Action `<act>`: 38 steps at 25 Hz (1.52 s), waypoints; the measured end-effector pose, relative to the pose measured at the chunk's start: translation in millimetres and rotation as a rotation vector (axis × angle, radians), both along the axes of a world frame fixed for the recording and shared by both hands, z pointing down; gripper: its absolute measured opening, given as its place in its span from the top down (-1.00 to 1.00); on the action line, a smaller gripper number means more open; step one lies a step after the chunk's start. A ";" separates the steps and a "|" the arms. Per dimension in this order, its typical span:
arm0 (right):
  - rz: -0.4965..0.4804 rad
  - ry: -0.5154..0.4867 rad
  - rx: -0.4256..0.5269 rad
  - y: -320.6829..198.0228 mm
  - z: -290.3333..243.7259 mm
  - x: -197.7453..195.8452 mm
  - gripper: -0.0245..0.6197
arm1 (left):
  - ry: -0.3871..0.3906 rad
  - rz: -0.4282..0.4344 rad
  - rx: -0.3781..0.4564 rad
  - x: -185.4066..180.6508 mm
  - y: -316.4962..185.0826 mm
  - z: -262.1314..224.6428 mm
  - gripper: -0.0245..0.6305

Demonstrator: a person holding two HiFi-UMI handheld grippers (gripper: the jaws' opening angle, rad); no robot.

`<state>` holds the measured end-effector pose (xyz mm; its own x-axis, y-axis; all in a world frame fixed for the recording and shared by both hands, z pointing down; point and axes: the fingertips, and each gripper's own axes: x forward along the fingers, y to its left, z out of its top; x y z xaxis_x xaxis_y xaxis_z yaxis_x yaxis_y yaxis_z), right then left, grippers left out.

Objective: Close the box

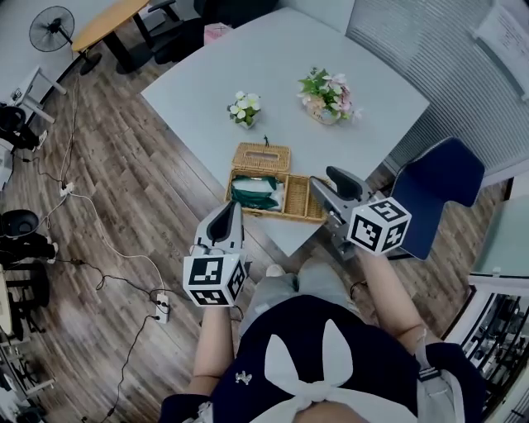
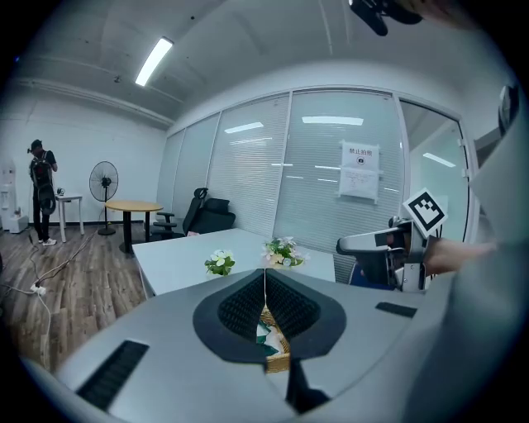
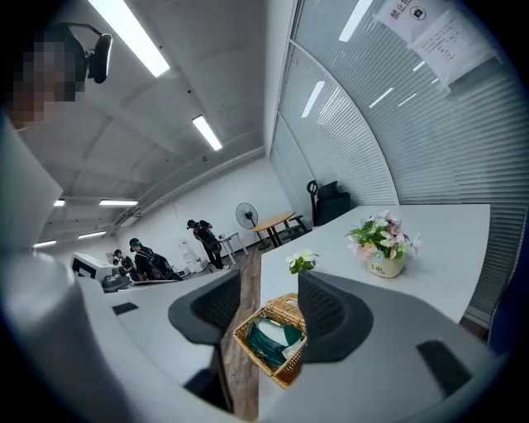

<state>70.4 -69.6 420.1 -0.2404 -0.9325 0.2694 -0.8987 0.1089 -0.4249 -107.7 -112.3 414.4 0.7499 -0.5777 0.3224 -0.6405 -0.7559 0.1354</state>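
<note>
Head view, left claw (image 1: 232, 209) closed, right claw (image 1: 325, 182) wide

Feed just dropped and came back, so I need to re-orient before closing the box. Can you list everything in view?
table: one, pale grey, centre of the head view
wicker box: one, tan, open, at the near table edge
lid: one, tan wicker with a slot, laid back beyond the box
packet: one, green and white, inside the box
flower pots: two, small white and larger pink-white, far half of the table
chair: one, dark blue, right of the table
fan: one, black, floor, upper left
wooden table: one, upper left
power strip: one, white, floor at left
people: several, dark clothes, far across the room
left gripper: grey, jaws together, empty
right gripper: grey, jaws apart, empty
</note>
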 end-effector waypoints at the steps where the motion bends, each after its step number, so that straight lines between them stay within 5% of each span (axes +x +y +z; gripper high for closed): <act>1: -0.005 0.001 -0.008 -4.2 1.4 1.2 0.24 | 0.000 0.000 -0.002 1.3 -2.1 0.7 0.85; 38: -0.392 -0.175 -0.426 -144.9 140.1 51.3 0.19 | -0.061 -0.407 -0.097 36.0 -69.5 37.0 0.85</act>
<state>121.7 -214.5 560.1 -0.6190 -0.5844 0.5247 -0.7385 0.2058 -0.6421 -71.7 -181.8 451.4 0.4449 -0.7875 0.4265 -0.8931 -0.4256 0.1457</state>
